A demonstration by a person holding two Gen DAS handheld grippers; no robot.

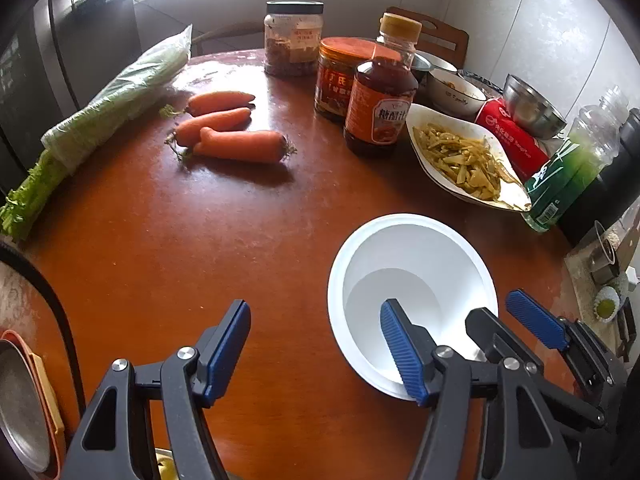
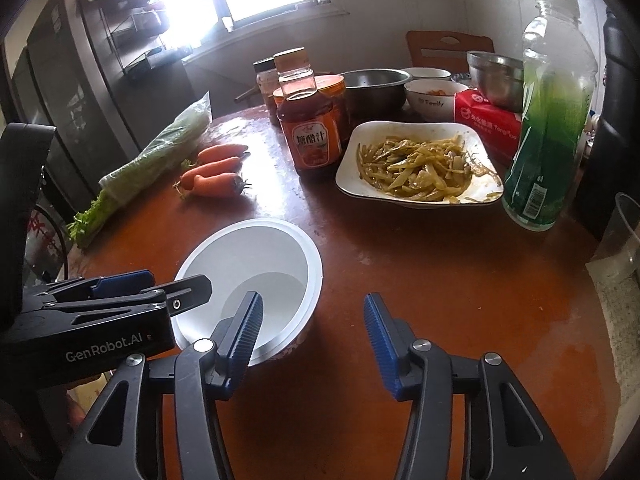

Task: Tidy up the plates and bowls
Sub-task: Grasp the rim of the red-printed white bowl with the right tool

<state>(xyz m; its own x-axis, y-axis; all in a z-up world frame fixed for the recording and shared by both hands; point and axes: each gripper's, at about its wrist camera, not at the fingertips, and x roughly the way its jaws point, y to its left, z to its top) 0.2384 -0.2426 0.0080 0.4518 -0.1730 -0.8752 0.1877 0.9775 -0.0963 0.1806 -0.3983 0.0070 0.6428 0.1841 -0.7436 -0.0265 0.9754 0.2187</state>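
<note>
Both tongs stand spread, pinching nothing: the left tongs [image 1: 316, 348] and right tongs [image 2: 314, 332] each straddle the rim of the empty white round paper bowl [image 2: 256, 256] on the reddish-brown wooden counter [image 1: 240, 220].

Round red-brown table [image 2: 400, 280]: white bowl [image 2: 256, 264] nearest; carrots [image 2: 216, 174], sauce bottle [image 2: 310, 128] and food plate [image 2: 420, 160] beyond the bowl

Glossy wooden table [image 1: 240, 240]; smooth white bowl [image 1: 416, 248]; shiny steel bowl [image 1: 528, 104]
</note>
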